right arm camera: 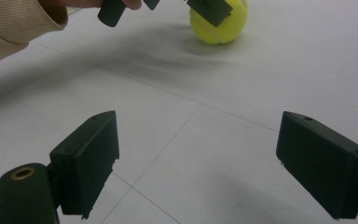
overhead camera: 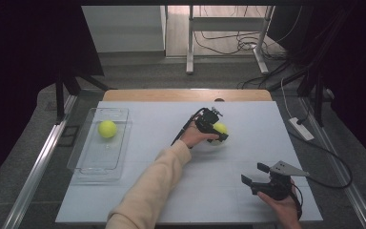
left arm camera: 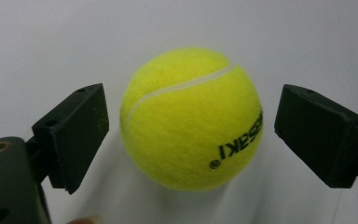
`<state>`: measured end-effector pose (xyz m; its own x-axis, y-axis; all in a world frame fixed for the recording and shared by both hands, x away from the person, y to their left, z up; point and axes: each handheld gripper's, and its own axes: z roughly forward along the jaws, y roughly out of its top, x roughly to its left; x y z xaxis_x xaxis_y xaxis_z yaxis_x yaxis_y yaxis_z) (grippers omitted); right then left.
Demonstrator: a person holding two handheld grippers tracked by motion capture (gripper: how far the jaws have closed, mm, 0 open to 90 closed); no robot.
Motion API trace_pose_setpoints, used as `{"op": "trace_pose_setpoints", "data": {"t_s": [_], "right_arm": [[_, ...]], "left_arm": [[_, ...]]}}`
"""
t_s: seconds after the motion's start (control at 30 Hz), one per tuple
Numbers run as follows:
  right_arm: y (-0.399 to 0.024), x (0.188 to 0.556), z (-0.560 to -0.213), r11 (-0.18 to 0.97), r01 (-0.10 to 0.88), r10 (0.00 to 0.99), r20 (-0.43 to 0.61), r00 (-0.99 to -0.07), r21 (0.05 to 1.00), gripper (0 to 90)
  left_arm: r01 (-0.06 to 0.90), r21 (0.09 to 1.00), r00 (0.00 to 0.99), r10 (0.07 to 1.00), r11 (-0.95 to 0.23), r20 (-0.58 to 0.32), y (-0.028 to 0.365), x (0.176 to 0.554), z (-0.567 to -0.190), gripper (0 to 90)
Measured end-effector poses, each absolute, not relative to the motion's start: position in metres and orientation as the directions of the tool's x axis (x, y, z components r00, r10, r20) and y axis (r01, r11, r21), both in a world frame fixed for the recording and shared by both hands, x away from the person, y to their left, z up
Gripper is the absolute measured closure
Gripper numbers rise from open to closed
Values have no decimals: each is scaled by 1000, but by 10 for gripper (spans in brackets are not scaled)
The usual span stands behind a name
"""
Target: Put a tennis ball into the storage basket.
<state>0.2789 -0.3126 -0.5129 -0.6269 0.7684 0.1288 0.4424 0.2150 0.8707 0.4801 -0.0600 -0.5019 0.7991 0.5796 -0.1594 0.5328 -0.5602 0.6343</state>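
Tennis ball [left arm camera: 191, 119] number one, yellow with a white seam and dark lettering, sits on the white tabletop [overhead camera: 248, 157] a little past its middle toward the far edge and slightly toward the right edge. The left gripper [overhead camera: 218, 130] is lowered over it, held by a hand in a cream sleeve [overhead camera: 155, 183] that reaches in from the near edge. In the left gripper view the jaws stand apart on either side of the ball, with a clear strip of tabletop showing between each pad and the felt, so neither pad presses on it. The right gripper view shows the same ball [right arm camera: 219, 23] farther off, with one black jaw of the left gripper in front of its upper part.

The right gripper [overhead camera: 253, 174] rests in the other hand near the near right corner of the tabletop, well apart from the ball, a grey three-cornered plate on its top. Its jaws are spread wide with nothing but bare tabletop between them.

A second tennis ball [overhead camera: 107, 129] lies inside a clear plastic tray [overhead camera: 83, 157] beside the left edge, in the tray's far half.
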Motion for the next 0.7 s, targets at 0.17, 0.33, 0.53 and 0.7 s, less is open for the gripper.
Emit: {"op": "trace_pose_setpoints", "data": {"t_s": [0.17, 0.33, 0.53, 0.7], "right_arm": [[-314, 279, -513, 215, 441, 770, 126, -625, 871, 132], [-314, 278, -512, 211, 441, 772, 128, -622, 872, 132], [-313, 278, -512, 219, 438, 771, 120, -625, 872, 133], [-314, 278, -512, 217, 437, 772, 121, -624, 873, 134]], "left_arm": [[544, 636, 794, 582, -547, -179, -58, 480, -505, 261], [535, 633, 798, 581, -560, -162, -58, 479, -503, 270], [523, 643, 805, 573, -559, -157, -57, 477, -500, 275], [506, 654, 814, 562, -562, -147, -55, 475, -494, 276]]}}
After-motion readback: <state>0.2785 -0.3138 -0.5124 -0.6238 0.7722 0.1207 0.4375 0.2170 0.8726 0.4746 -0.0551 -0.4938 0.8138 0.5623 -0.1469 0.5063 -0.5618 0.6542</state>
